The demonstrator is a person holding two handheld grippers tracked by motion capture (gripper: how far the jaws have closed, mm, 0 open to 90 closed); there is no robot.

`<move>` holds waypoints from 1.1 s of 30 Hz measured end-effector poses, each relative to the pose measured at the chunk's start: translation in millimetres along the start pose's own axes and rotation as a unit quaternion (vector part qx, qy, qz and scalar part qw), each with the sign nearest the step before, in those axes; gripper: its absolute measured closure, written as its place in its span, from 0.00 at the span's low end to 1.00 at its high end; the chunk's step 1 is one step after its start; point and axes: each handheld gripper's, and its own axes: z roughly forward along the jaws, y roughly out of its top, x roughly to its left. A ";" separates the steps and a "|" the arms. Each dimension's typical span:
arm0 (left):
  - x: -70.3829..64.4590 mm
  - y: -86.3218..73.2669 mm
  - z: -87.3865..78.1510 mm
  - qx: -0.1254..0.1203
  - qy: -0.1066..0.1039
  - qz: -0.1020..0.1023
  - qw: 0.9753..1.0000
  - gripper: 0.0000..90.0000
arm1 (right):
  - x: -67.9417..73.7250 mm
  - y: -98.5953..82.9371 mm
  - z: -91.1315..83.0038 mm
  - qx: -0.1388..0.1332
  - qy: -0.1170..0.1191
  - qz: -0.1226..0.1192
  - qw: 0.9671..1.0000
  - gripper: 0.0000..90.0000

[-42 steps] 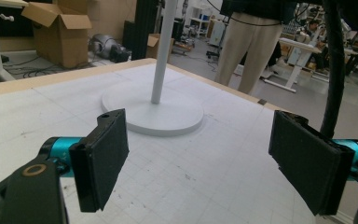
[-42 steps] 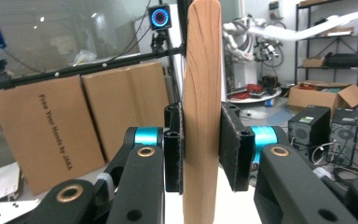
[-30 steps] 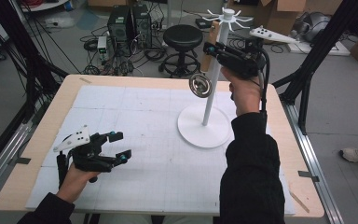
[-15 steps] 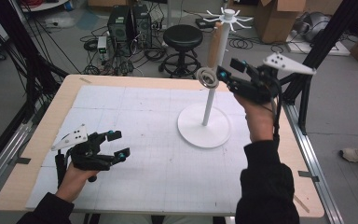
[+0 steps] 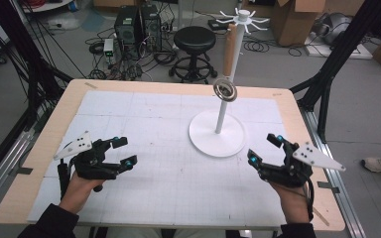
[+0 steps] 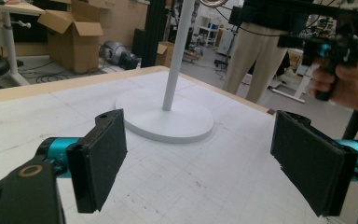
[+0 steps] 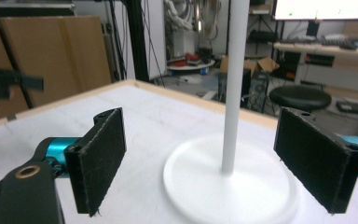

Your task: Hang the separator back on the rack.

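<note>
A white stand has a round base [image 5: 204,136] and a thin pole [image 5: 222,114], with a tan sleeve higher up and spoke hooks at the top [image 5: 243,15]. A shiny metal ring [image 5: 225,90] hangs on the pole about halfway up, with nothing holding it. My right gripper [image 5: 264,148] is low over the table, right of the base, open and empty. My left gripper [image 5: 125,151] is at the front left, open and empty. The left gripper view shows its wide-apart jaws [image 6: 198,154] facing the base [image 6: 168,119]. The right gripper view has its jaws [image 7: 209,158] framing the pole [image 7: 235,84].
The white gridded mat [image 5: 168,163] covers a wooden table [image 5: 39,148]. Behind the table are a black stool [image 5: 194,37], computer towers [image 5: 138,25], cables and cardboard boxes. Black frame legs [image 5: 327,94] stand at the right. A person's legs [image 6: 256,56] are beyond the far edge.
My right gripper let go of the metal ring, which now hangs on the pole, and dropped down to the table's front right. The left gripper stayed put.
</note>
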 end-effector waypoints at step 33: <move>2.6 -2.1 -6.8 -0.015 0.010 -0.002 1.000 0.20 | -0.2 -29.0 -22.5 0.008 -0.016 0.010 1.000 0.17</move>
